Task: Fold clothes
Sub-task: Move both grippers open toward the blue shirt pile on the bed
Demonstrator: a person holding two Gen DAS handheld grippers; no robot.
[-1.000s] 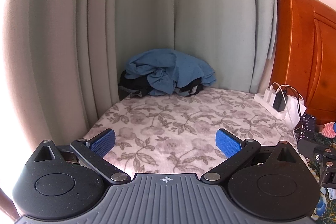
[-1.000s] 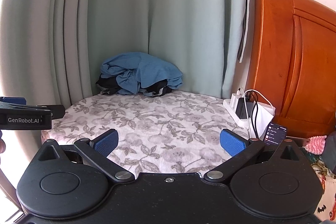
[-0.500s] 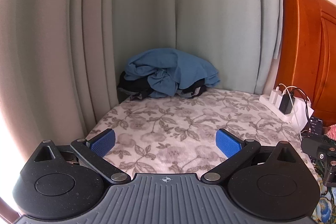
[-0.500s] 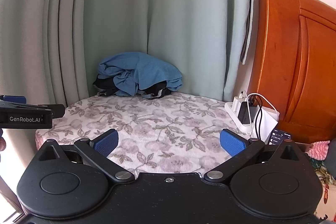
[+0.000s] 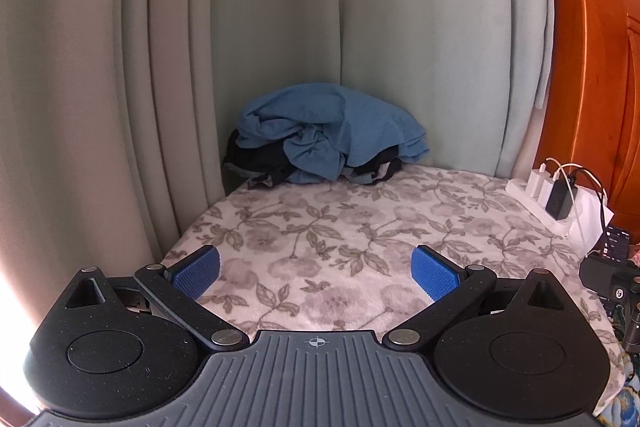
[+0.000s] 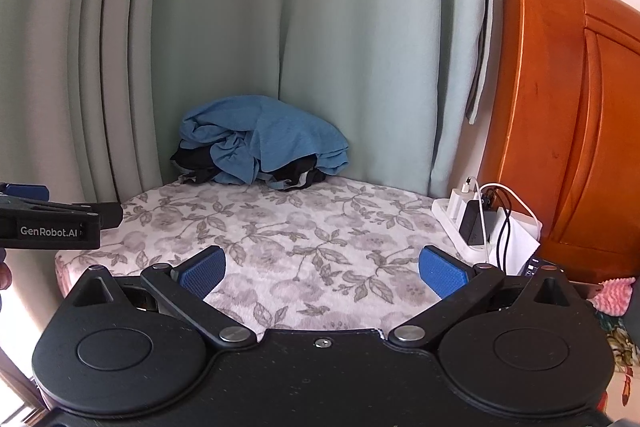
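A: Start at the jaws. What are they doing?

B: The left gripper (image 5: 316,269) has its jaws wide apart with nothing between the blue pads; the right gripper (image 6: 322,269) is the same, spread and empty. Both hang over the near part of the bed (image 5: 360,227), which has a flowered cover.

A: And the clothes?

B: One crumpled pile of clothes (image 6: 260,143) at the far edge of the bed, against the curtain (image 6: 320,27): a blue piece on top, something black under it. It lies well apart from both grippers.

A: So how far along?

B: By my reading, nothing is folded yet. No garment is laid flat, none is stacked. Picking a piece, spreading it and folding are all left.

A: Anything different from a second ago?

B: The pile sits a little larger and more central in the left view, so the grippers have eased toward it. The jaws were just as wide then. The power strip (image 6: 468,223) by the headboard (image 6: 560,127) has not moved.
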